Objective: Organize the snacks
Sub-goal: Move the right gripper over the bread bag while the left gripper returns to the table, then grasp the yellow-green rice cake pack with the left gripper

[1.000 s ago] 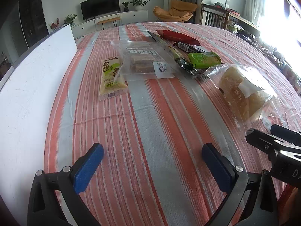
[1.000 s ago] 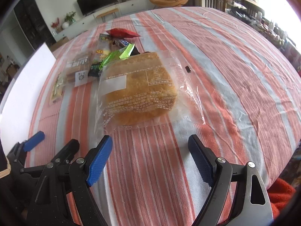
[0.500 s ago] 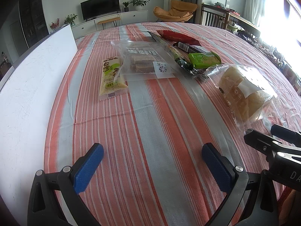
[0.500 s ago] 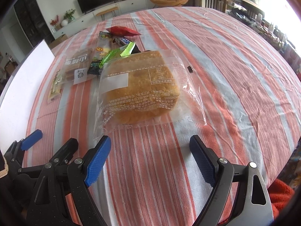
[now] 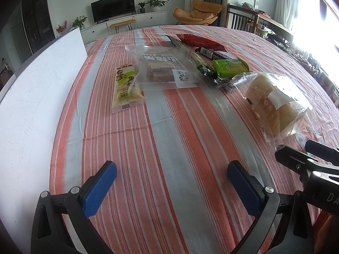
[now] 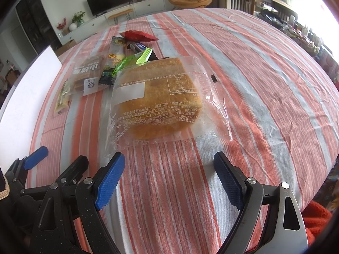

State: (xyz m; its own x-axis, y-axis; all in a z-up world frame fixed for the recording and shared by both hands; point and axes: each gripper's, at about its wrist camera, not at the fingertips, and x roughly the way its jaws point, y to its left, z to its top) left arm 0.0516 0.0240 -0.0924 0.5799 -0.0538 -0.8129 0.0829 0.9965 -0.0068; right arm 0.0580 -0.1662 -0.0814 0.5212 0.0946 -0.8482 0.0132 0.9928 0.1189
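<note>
Bread [image 6: 156,99] in its clear wrapper lies just ahead of the right gripper [image 6: 167,177], whose fingers stand apart and empty. It looks light, soft and crinkly-slippery, best pinched gently at the near seam. The left gripper [image 5: 171,186] is likewise spread.

The dark snack bar [image 5: 213,53] is mostly buried under the red packet [image 5: 200,41] and green packet [image 5: 229,66], so its label's unreadable. The long dark-green pack [image 6: 108,75] is half covered by the bread bag [image 6: 163,99] in the right view. The white board [image 5: 31,97] runs off the left edge. The small black scrap [image 6: 214,77] is too tiny to identify.
</note>
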